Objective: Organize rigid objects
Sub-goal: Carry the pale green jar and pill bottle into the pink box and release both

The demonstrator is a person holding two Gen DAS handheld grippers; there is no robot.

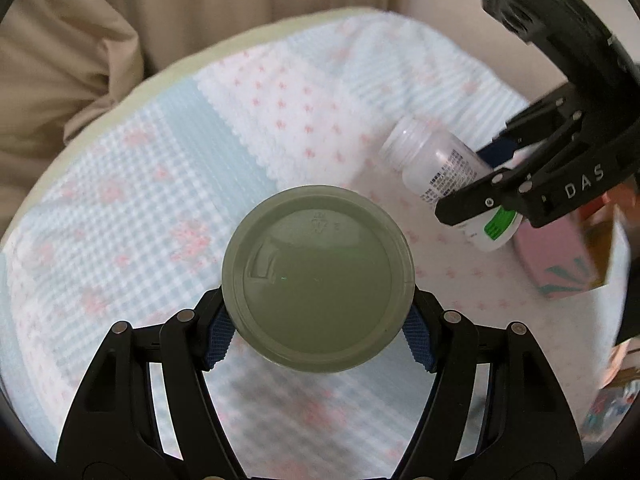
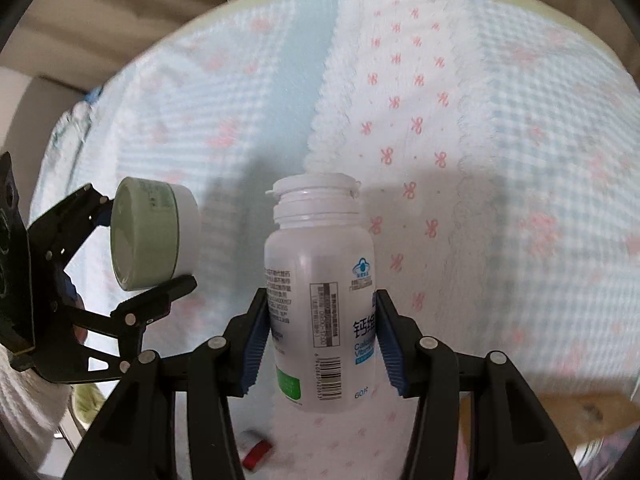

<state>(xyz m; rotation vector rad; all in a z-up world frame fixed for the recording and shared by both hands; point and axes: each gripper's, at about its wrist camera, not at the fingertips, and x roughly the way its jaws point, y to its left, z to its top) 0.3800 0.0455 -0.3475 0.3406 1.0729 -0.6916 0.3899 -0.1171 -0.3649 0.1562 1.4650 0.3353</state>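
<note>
My left gripper is shut on a round grey-green jar, whose flat base faces the camera; in the right wrist view the jar shows a white lid and sits between the left gripper's fingers. My right gripper is shut on a white pill bottle with a printed label and no cap, held above the bed. In the left wrist view the bottle is at the right in the right gripper.
A quilted bedspread in pale blue and white with pink bows lies below both grippers. A pink box lies at the right edge. A small red and white object lies below the bottle. Beige curtains hang behind.
</note>
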